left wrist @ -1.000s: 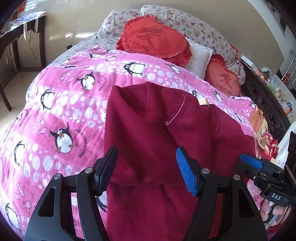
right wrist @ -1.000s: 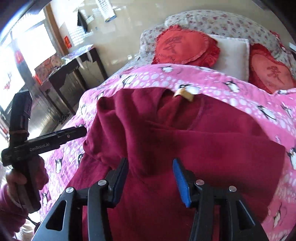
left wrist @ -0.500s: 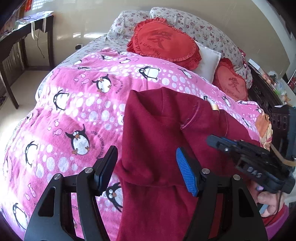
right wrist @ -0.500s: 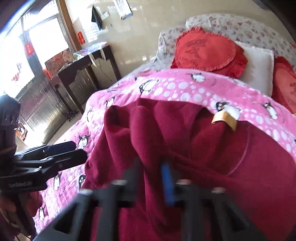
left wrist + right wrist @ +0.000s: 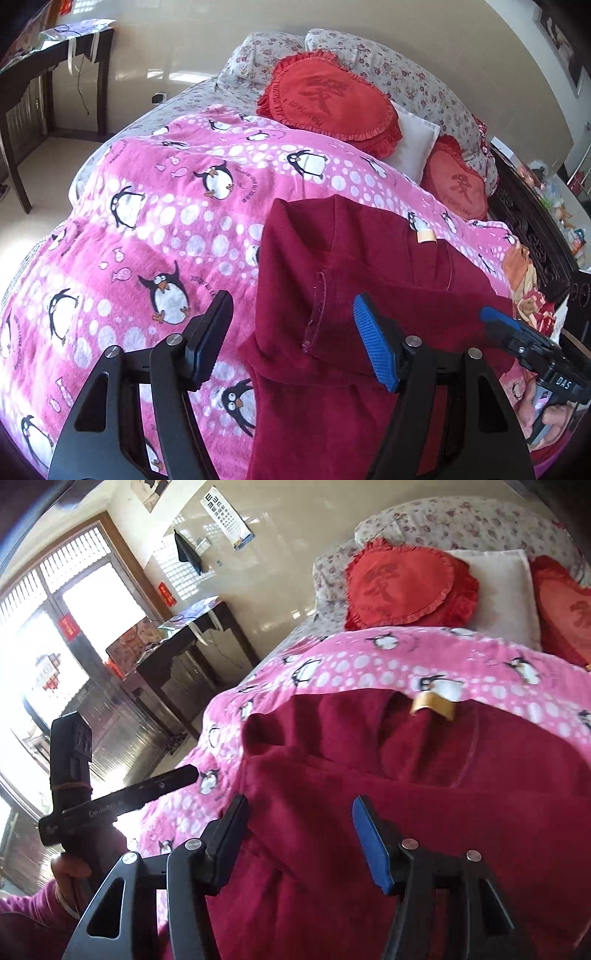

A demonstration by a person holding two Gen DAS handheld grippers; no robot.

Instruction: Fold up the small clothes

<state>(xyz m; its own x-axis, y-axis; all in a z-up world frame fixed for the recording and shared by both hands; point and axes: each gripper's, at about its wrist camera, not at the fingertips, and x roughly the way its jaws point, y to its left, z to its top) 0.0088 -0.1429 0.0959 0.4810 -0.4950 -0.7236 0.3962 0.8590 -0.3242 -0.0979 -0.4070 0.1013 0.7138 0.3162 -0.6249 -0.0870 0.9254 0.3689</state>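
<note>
Both sets of jaws stand spread with nothing pinched. The right gripper (image 5: 299, 834) has just been opening, its jaws now parted above the fabric with only cloth seen below the gap, no pad pressing on it. The left gripper (image 5: 291, 336) has also just eased wider, and the folded-over edge of the garment shows through its gap without being clamped.

Outward from there lies the dark red fleece garment (image 5: 351, 266), partly folded, flat on the pink penguin-print blanket (image 5: 166, 206) covering the bed. Its long axis runs away from both grippers toward the pillows, with a small tan label (image 5: 426, 236) at the far, neck end. From the left gripper the cloth sits ahead and off to the right; its near left edge, with a stitched seam, falls just inside the blue pad. From the right gripper the garment fills the whole foreground, straight ahead and beneath.

So the right hand looks the nearer to the bulk, while the left is better placed for that left edge. Beyond, red frilled heart-shaped cushions (image 5: 328, 99) rest against floral pillows (image 5: 406, 74).
</note>
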